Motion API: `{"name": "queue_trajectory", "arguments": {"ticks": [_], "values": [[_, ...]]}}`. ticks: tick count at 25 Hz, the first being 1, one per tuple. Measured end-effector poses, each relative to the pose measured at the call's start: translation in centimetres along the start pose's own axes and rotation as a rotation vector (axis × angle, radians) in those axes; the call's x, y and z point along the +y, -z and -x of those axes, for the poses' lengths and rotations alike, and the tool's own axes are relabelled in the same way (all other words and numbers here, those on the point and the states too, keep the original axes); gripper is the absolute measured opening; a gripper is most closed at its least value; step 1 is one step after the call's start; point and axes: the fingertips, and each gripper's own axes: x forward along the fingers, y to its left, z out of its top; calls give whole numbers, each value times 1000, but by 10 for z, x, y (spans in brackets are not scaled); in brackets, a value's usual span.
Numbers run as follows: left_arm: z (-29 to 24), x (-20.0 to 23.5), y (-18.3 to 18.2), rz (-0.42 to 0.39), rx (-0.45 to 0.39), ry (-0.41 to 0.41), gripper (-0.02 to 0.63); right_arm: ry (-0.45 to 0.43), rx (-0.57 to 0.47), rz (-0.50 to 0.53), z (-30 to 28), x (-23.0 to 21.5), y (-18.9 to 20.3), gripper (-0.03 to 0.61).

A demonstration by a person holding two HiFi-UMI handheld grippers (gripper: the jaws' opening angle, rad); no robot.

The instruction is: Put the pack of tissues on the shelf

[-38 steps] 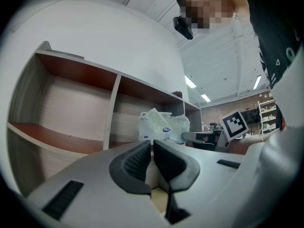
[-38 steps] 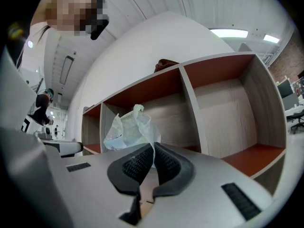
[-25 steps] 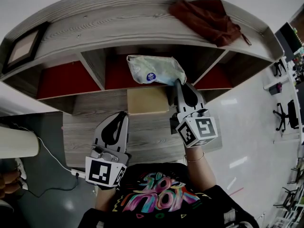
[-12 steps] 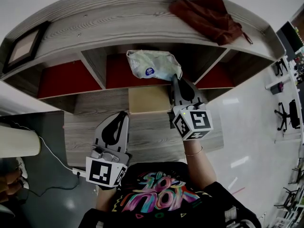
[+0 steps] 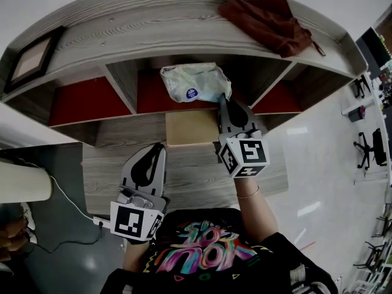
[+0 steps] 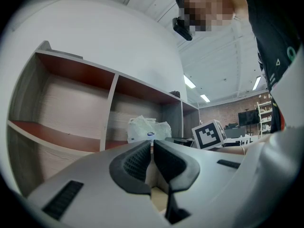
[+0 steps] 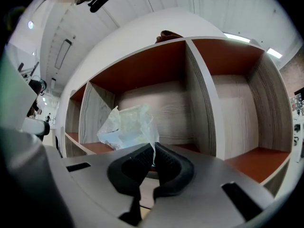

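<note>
The pack of tissues point(image 5: 195, 82), pale green plastic with a round blue sticker, hangs at the mouth of the shelf's middle compartment point(image 5: 160, 89). My right gripper point(image 5: 224, 100) is shut on the pack's right edge and holds it up; in the right gripper view the wrapper point(image 7: 124, 127) sticks out of the closed jaws toward the red-floored compartment point(image 7: 156, 113). My left gripper point(image 5: 153, 152) rests low over the wooden desk, jaws shut with nothing in them; in its own view the gripper point(image 6: 152, 146) points at the shelf, with the pack point(image 6: 148, 128) beyond it.
A dark red cloth point(image 5: 269, 23) lies on the shelf's top board at the right, a framed picture point(image 5: 27, 60) at its left. A tan box point(image 5: 191, 127) sits on the desk below the middle compartment. Dividers point(image 5: 122, 87) wall off empty compartments on both sides.
My right gripper has moved forward and a little left, carrying the pack deeper toward the middle compartment. The left gripper has stayed still.
</note>
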Motion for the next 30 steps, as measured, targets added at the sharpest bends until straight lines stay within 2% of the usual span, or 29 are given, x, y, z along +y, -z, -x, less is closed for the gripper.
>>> {"name": "queue_trajectory", "arguments": {"ticks": [5,17,30], "values": [[2,1,0,-1,-1,-4,37,-2,-6,-34,1,0,0,28],[7,3,0,5,-9,-12,37,-28,-6,-121,9,2,-3,111],[7,2,1,-3,-5,-18,37,-70,-2,-138,27,5,-5,138]]}}
